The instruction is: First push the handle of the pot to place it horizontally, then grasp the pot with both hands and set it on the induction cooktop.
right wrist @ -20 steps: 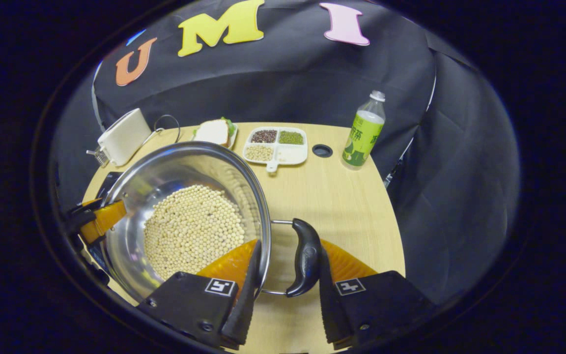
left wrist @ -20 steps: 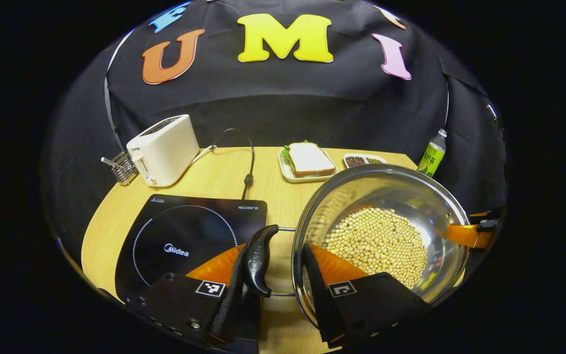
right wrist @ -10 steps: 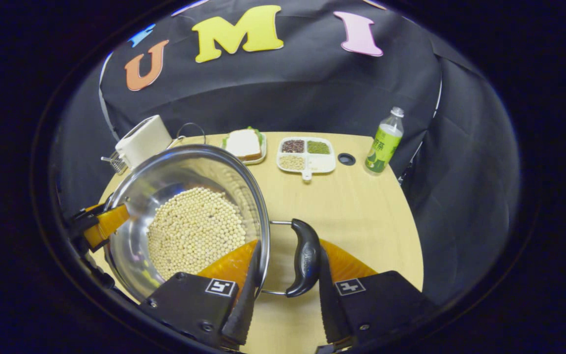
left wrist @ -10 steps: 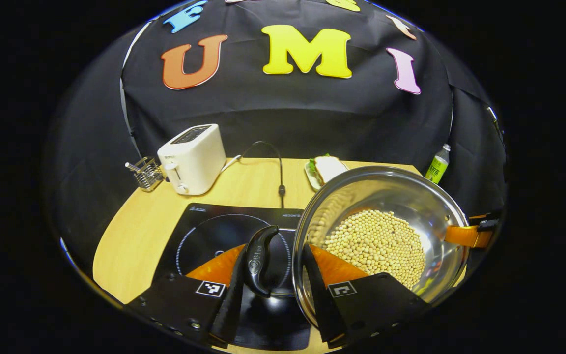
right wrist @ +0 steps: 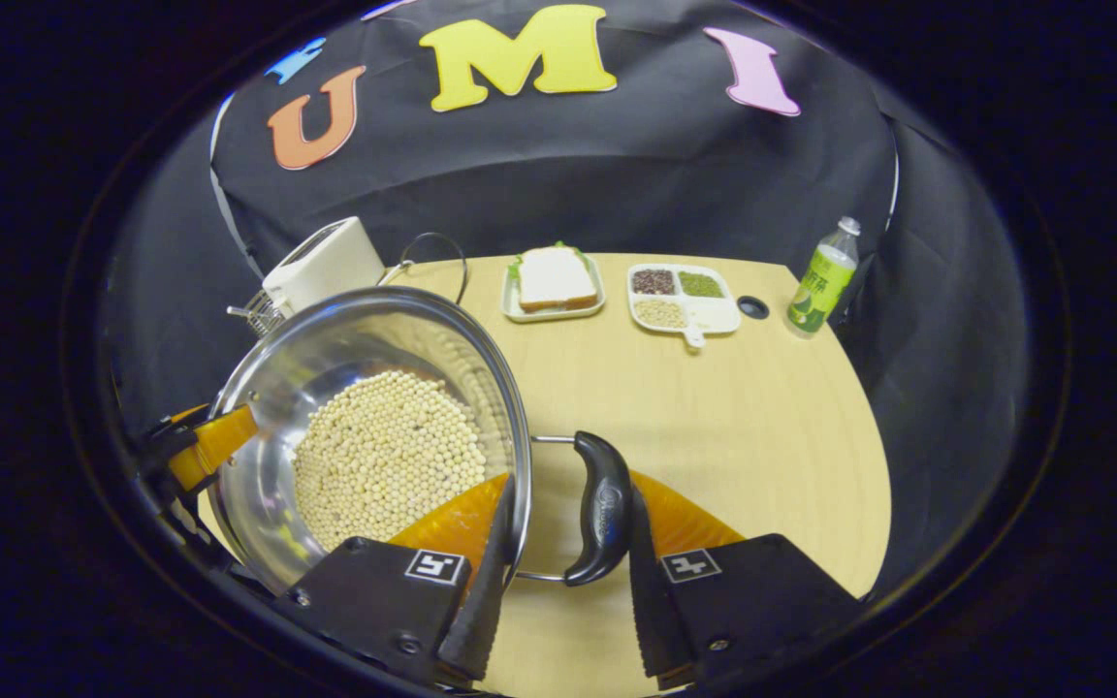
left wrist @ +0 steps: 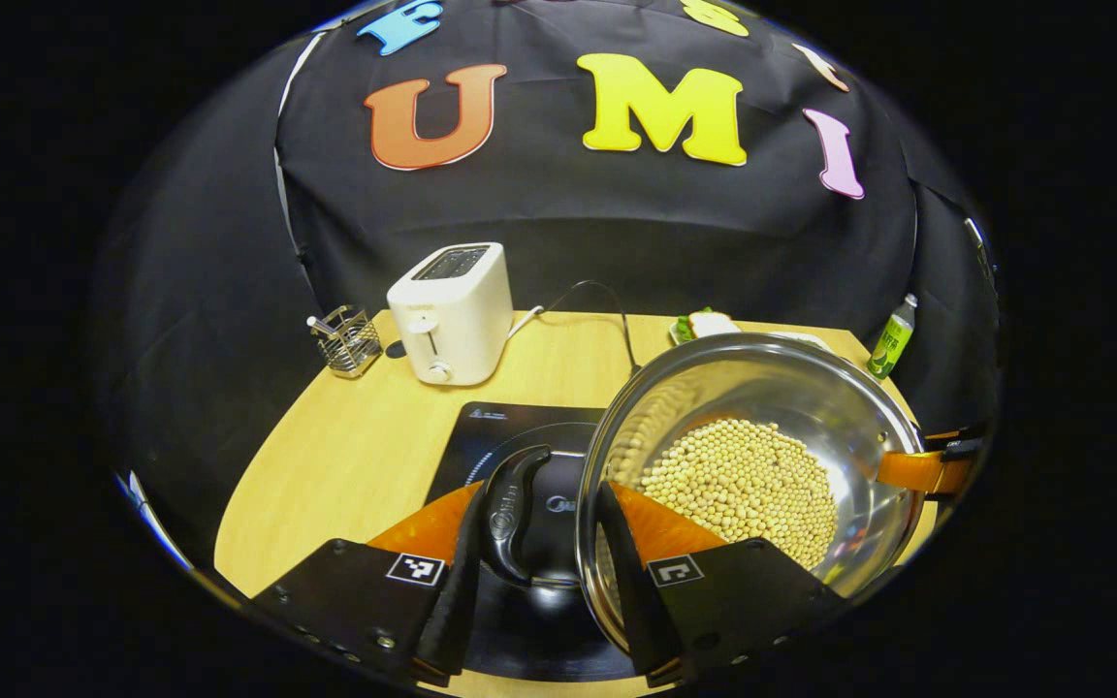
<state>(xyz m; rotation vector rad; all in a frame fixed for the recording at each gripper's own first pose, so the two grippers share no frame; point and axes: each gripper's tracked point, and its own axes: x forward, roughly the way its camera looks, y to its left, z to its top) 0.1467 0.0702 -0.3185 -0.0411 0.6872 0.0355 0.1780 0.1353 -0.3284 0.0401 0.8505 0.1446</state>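
Observation:
A steel pot (left wrist: 772,383) with soybeans (left wrist: 743,480) in its bottom hangs in the air between both grippers. My left gripper (left wrist: 537,509) is shut on its black left handle (left wrist: 510,509), one finger outside the handle and the other inside the pot wall. In the right gripper view, my right gripper (right wrist: 568,514) holds the opposite black handle (right wrist: 602,504) the same way, beside the pot (right wrist: 326,354). The black induction cooktop (left wrist: 510,431) lies right below the left handle and the pot's left side; the pot hides much of it.
A white toaster (left wrist: 452,310) and a small wire rack (left wrist: 345,339) stand behind the cooktop, with a cable (left wrist: 607,296) trailing by. A sandwich plate (right wrist: 554,281), a divided dish of grains (right wrist: 680,296) and a green bottle (right wrist: 820,276) line the table's far edge.
Both grippers have carried the pot leftward across the table. The cooktop, which lay to the left of the pot, now sits beneath its left handle and side.

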